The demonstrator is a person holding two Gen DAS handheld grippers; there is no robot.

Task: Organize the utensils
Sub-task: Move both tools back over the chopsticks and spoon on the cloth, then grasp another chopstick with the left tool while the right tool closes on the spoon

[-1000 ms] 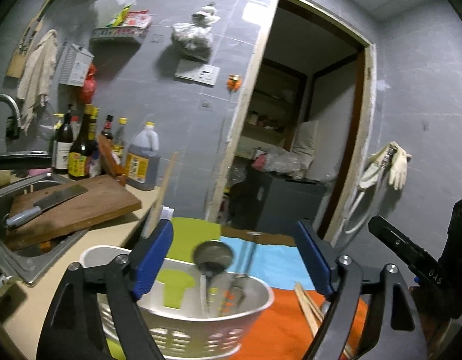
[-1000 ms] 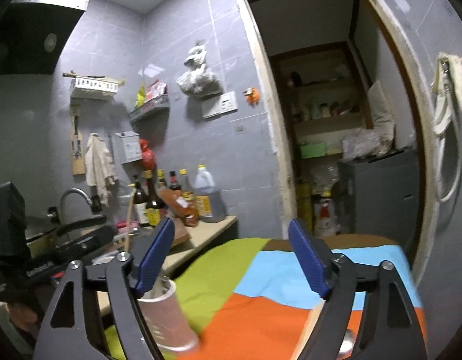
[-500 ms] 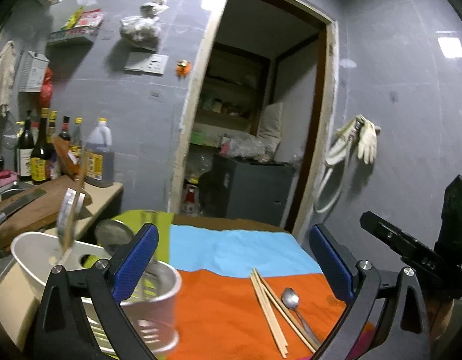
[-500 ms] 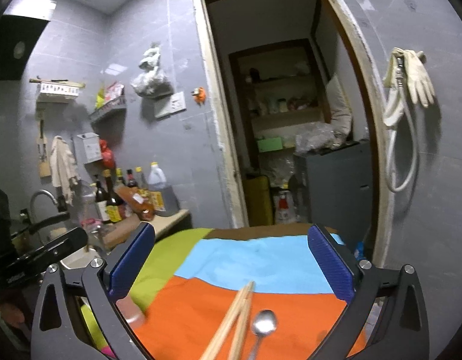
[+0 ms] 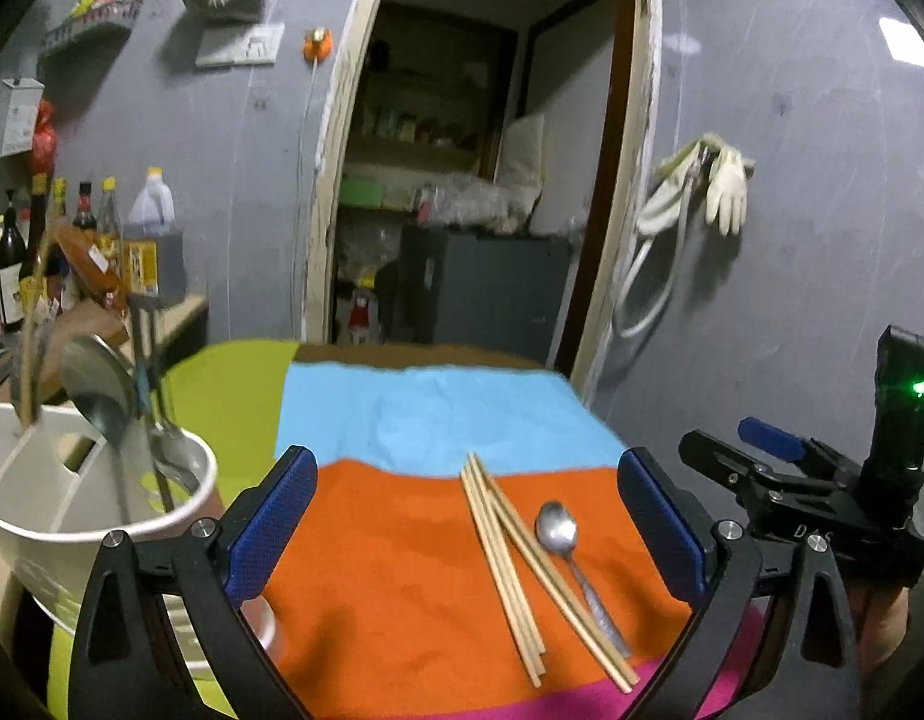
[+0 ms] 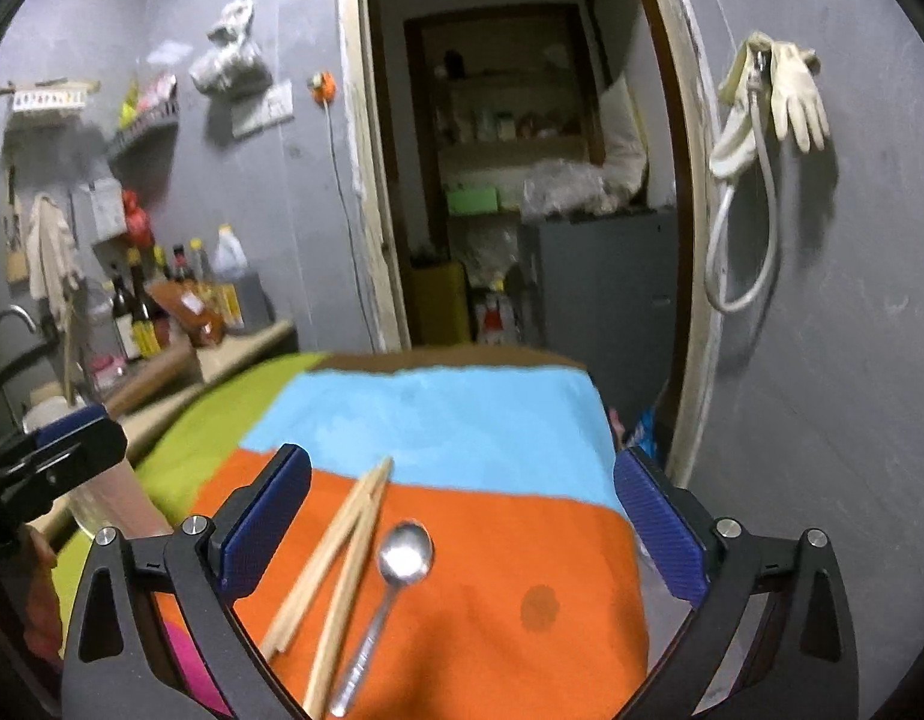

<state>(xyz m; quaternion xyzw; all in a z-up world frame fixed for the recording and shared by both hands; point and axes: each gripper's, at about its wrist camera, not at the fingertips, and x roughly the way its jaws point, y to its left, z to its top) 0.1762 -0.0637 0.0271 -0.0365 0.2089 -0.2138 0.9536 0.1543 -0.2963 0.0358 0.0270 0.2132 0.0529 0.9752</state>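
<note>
Several wooden chopsticks (image 5: pixel 510 558) and a metal spoon (image 5: pixel 567 552) lie on the orange part of a multicoloured cloth (image 5: pixel 372 570). They also show in the right wrist view: chopsticks (image 6: pixel 336 570), spoon (image 6: pixel 396 576). A white utensil holder (image 5: pixel 72 498) at the left holds a ladle, a spoon and a chopstick. My left gripper (image 5: pixel 468 522) is open and empty, above the cloth. My right gripper (image 6: pixel 462 522) is open and empty, above the spoon and chopsticks.
A pink cup (image 5: pixel 261 630) stands behind my left finger. A counter with bottles (image 6: pixel 162 306) and a sink is at the left. A doorway (image 5: pixel 462 180) opens behind the table. Gloves and a hose (image 6: pixel 762 120) hang on the right wall. The right gripper shows at the right of the left wrist view (image 5: pixel 822 516).
Both views have swung from the sink side to the right and down. The chopsticks and spoon on the orange cloth have come between both sets of fingers. Both grippers stayed open.
</note>
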